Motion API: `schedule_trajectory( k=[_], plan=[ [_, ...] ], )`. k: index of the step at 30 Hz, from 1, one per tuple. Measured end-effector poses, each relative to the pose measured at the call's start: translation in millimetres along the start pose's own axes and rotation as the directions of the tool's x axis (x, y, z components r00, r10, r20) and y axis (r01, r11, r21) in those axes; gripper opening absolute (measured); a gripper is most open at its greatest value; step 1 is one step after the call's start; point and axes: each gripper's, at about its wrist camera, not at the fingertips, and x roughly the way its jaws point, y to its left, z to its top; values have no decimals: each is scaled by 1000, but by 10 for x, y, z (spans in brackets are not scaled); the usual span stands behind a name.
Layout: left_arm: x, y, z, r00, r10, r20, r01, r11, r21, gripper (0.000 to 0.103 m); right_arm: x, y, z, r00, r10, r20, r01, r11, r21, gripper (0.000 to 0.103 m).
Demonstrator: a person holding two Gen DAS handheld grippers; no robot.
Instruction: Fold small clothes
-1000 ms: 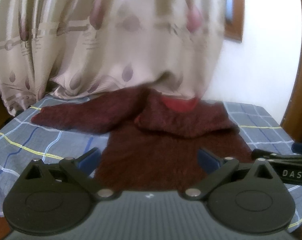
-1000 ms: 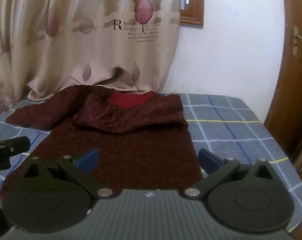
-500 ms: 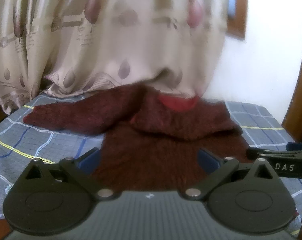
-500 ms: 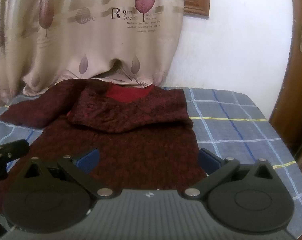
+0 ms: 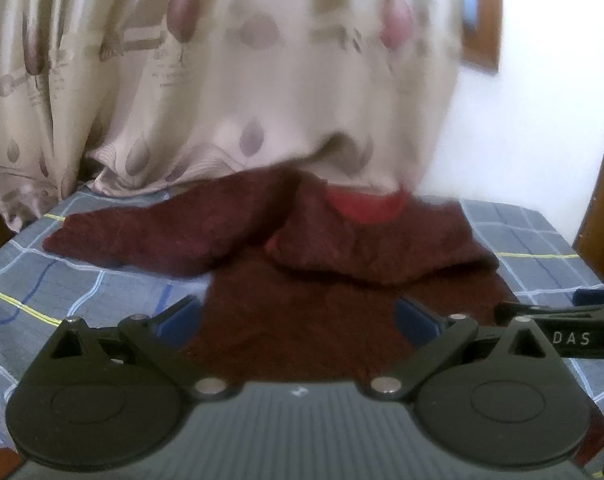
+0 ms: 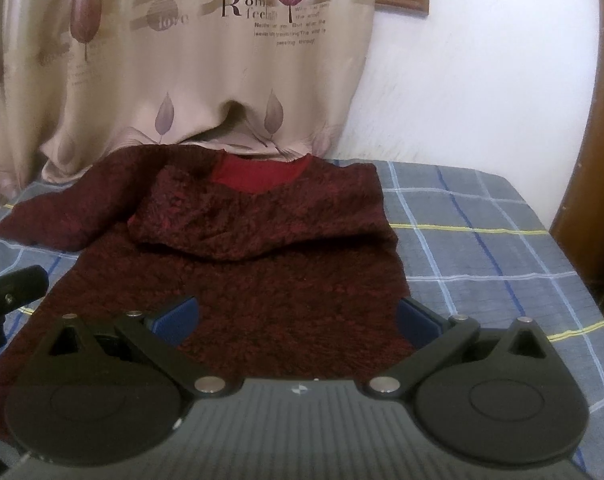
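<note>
right tongs (image 6: 298, 314) spread | over sweater (image 6: 262, 280) hem | checked sheet (image 6: 482, 248)

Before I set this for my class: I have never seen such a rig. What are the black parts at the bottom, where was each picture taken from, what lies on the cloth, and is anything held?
Each picture comes from a fisheye camera on a hand-held two-finger gripper, looking forward along its fingers. The black discs and blue pads are the tool itself: the left gripper in one view, the right gripper in the other. Both stand open and hold nothing. On the blue checked cloth lies a dark red sweater, one sleeve folded across its chest, the other sleeve spread out. A curtain hangs behind.
</note>
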Motion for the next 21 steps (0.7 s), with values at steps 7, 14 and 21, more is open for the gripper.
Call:
schedule_trajectory(
  k=[7,14,21],
  plan=[
    [50,-2,21,1000,7,9,-8,1000,18,103,86,-15,25,1000,14,-17,-14,1000,11,103],
    [54,30,51,1000,0,15,-1,999,47,103,177,-23,35,998,25,-54,-25,1000,-3,103],
    [103,127,64,1000,3,-4,-3,1000,17,103,227,-55,19,998,19,-58,-18,1000,15,103]
  ],
)
